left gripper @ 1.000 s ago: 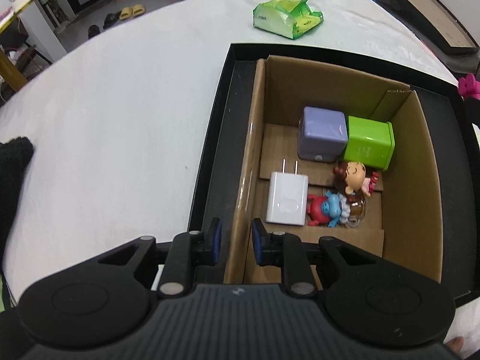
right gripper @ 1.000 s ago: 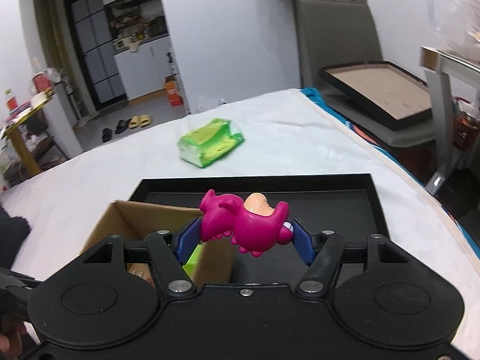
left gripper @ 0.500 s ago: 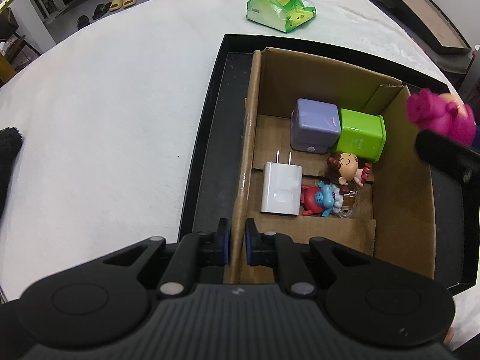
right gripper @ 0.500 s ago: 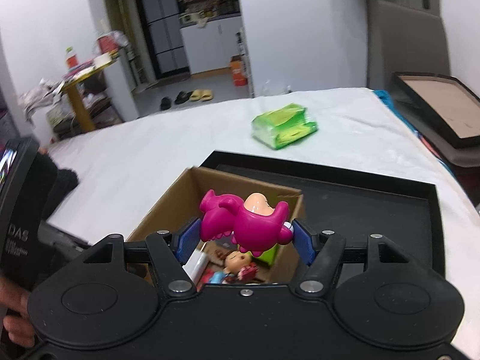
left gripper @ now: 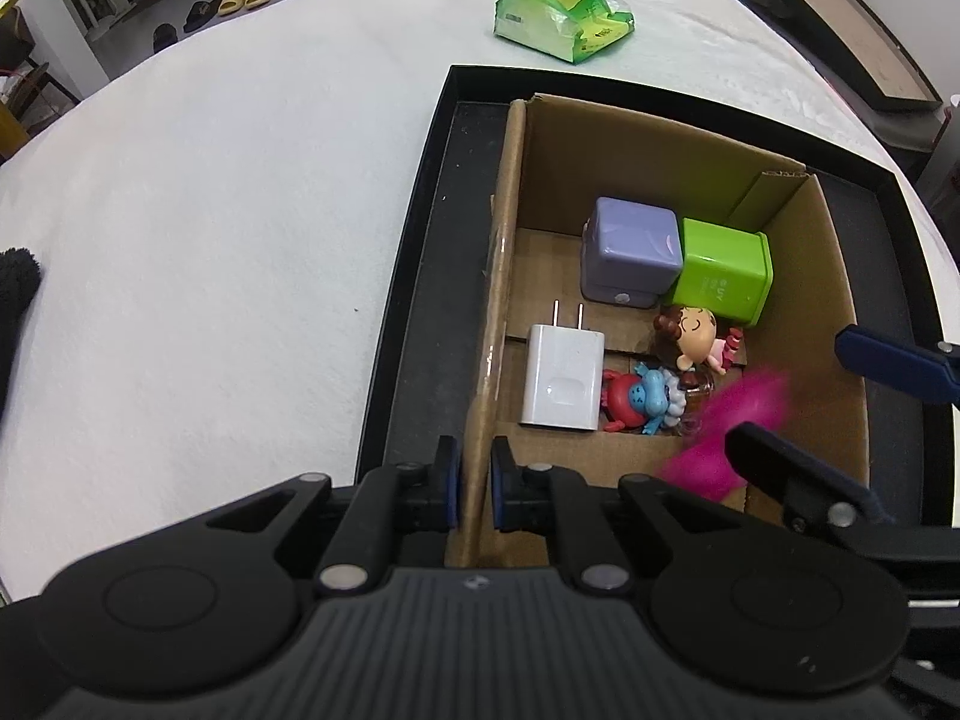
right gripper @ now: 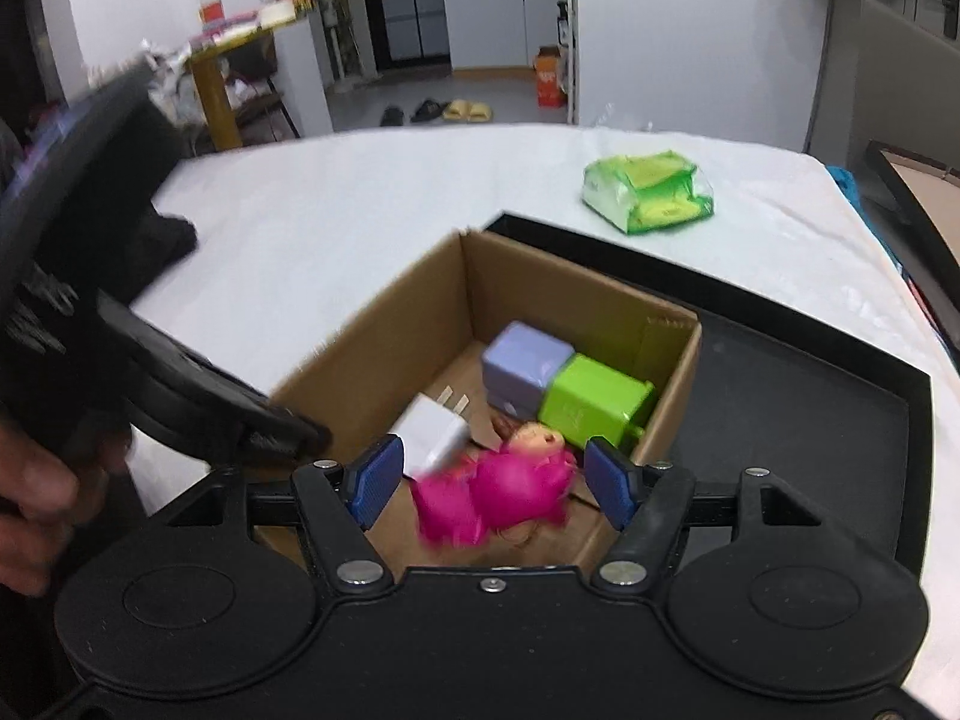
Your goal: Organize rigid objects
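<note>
A cardboard box (left gripper: 678, 144) (right gripper: 540, 279) stands in a black tray (left gripper: 420, 276). It holds a purple cube (left gripper: 630, 246), a green cube (left gripper: 723, 279), a white charger (left gripper: 561, 384), a doll (left gripper: 690, 333) and a red-blue figure (left gripper: 636, 399). My left gripper (left gripper: 474, 483) is shut on the box's near-left wall. My right gripper (right gripper: 489, 483) is open above the box. A blurred pink toy (right gripper: 498, 495) (left gripper: 720, 432) is loose between its fingers, falling into the box.
A green tissue pack (left gripper: 561, 15) (right gripper: 648, 192) lies on the white table (left gripper: 210, 210) beyond the tray. A black cloth (left gripper: 15, 300) lies at the table's left edge. A framed board (left gripper: 840, 18) stands off the table at right.
My right gripper has moved over the box, opened and let go of the pink toy, which is dropping. My left gripper stays shut on the box wall.
</note>
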Available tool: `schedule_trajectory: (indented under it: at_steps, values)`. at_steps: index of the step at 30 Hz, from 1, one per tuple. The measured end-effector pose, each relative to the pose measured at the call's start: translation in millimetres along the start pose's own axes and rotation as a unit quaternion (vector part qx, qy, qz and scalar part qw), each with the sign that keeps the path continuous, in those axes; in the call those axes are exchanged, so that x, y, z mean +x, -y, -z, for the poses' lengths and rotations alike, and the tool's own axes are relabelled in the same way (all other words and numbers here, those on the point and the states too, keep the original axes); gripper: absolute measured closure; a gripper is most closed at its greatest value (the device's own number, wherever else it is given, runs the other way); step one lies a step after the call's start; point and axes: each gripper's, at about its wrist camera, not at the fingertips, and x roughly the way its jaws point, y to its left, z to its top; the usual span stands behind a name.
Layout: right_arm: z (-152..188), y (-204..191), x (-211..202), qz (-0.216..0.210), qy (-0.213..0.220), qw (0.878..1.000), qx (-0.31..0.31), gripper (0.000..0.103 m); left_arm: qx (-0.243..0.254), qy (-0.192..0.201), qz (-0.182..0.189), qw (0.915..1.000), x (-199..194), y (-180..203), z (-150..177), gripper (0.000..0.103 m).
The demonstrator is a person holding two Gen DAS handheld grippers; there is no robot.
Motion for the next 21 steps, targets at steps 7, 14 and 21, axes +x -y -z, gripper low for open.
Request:
schedule_trajectory:
  at_steps: [7, 14, 21]
  values:
    - [3, 11, -17, -0.001, 0.014, 0.999, 0.036, 0.037, 0.027, -0.01, -0.009, 0.9995, -3, 7, -1, 0.09]
    - [6, 35, -40, -0.005, 0.02, 0.992, 0.127, 0.037, 0.028, -0.016, 0.005, 0.9995, -14, 4, 1, 0.089]
    - [14, 42, -57, 0.011, 0.012, 0.977, 0.214, 0.035, 0.028, 0.0, 0.027, 0.9992, -38, -1, 3, 0.079]
